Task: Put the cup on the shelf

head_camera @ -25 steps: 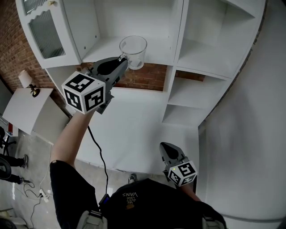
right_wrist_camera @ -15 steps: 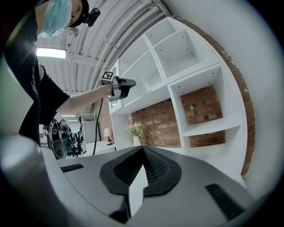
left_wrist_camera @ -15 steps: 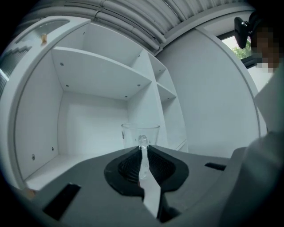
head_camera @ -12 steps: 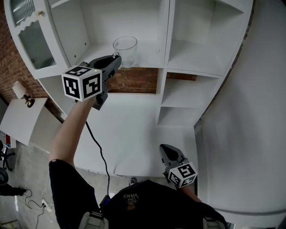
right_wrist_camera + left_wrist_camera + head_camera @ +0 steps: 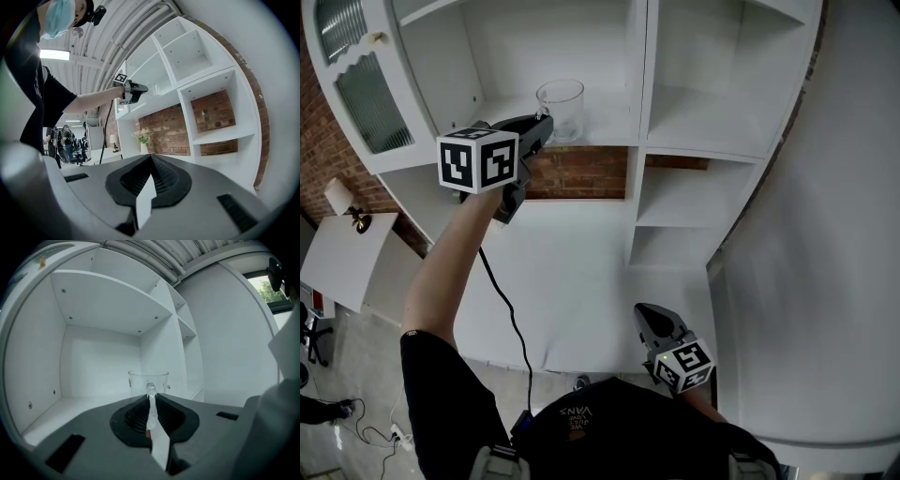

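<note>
A clear glass cup [image 5: 560,106] stands upright in the upper left compartment of the white shelf [image 5: 609,136], at the level of its board. My left gripper [image 5: 546,123] reaches up to it from the left, shut on the cup's handle [image 5: 150,391]. In the left gripper view the cup [image 5: 148,379] rises just beyond the jaw tips, which hide its base. My right gripper [image 5: 649,312] hangs low near my body, shut with nothing in it [image 5: 150,157].
A cabinet door with ribbed glass [image 5: 358,80] stands open left of the compartment. More shelf compartments [image 5: 703,117] lie to the right, a brick wall [image 5: 581,173] below, then a white counter [image 5: 572,281]. A lamp [image 5: 342,199] stands at the far left.
The left gripper has carried the cup a little deeper into the shelf compartment, its marker cube turning more upright. The right gripper has stayed where it was.
</note>
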### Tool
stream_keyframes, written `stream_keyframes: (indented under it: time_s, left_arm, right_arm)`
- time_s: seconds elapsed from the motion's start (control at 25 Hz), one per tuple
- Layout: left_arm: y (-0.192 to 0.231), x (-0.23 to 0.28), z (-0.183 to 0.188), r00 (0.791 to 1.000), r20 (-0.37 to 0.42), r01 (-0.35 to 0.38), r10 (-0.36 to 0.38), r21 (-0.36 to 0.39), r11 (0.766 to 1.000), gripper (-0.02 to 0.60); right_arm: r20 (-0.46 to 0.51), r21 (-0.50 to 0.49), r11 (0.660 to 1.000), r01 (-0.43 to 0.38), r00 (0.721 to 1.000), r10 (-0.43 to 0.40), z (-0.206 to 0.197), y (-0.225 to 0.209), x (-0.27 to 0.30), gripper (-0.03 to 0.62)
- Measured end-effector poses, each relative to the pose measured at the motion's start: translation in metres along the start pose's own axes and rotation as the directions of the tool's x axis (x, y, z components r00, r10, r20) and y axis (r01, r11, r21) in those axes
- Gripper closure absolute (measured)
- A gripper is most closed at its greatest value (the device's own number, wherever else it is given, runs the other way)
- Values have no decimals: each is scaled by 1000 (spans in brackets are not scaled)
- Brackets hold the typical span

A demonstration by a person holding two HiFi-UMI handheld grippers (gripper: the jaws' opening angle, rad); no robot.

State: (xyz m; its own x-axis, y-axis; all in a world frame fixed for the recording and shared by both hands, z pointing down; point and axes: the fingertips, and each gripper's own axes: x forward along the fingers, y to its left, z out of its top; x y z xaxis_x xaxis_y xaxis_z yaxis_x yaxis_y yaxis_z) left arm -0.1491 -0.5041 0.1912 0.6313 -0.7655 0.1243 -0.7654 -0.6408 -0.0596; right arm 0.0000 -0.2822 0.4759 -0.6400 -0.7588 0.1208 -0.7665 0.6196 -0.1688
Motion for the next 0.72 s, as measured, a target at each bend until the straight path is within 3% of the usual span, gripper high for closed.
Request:
stream_keyframes:
  time_s: [0.72]
  left_arm:
    - [19, 36, 4, 993, -98, -66, 60, -61, 996, 548]
  right_arm:
    - [-13, -5, 1000, -21, 1000, 21, 6, -6, 4, 600]
